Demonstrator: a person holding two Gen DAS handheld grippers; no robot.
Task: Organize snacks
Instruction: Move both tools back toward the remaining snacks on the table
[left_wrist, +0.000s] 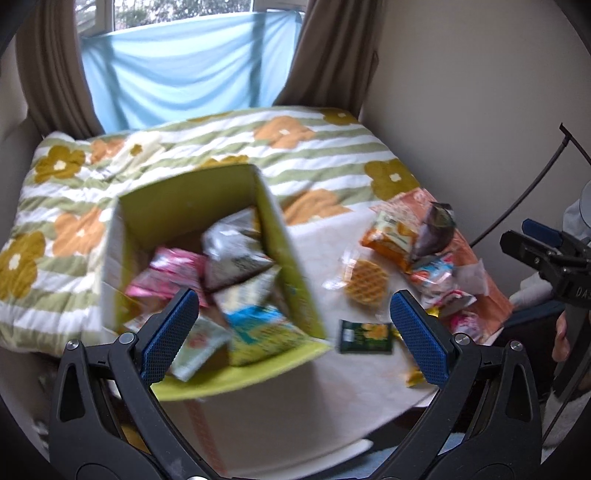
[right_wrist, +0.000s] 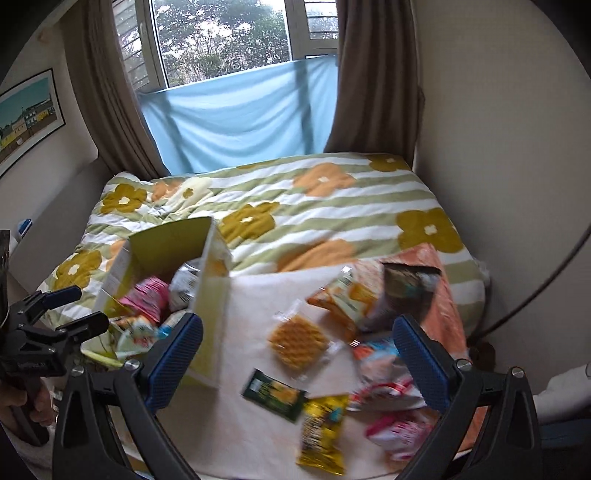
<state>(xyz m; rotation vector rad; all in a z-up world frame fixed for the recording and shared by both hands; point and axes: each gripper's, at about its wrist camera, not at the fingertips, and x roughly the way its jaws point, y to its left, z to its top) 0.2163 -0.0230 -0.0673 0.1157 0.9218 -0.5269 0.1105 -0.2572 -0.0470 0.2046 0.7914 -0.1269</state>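
Observation:
An open green cardboard box (left_wrist: 184, 206) (right_wrist: 166, 243) on the white table holds several snack packets, pink, silver and blue ones among them. To its right lie loose snacks: a wrapped round waffle (left_wrist: 365, 282) (right_wrist: 297, 341), a dark green packet (left_wrist: 365, 336) (right_wrist: 273, 394), an orange bag (left_wrist: 391, 236) (right_wrist: 338, 299), a yellow packet (right_wrist: 321, 432) and pink-and-white packets (right_wrist: 395, 432). My left gripper (left_wrist: 291, 314) is open and empty above the box's near right corner. My right gripper (right_wrist: 297, 345) is open and empty above the waffle.
A flowered green-striped quilt (left_wrist: 221, 147) (right_wrist: 332, 206) covers the bed behind the table. An orange cloth (right_wrist: 439, 295) lies under the right-hand snacks. Brown curtains and a blue sheet hang at the window. A wall stands at the right.

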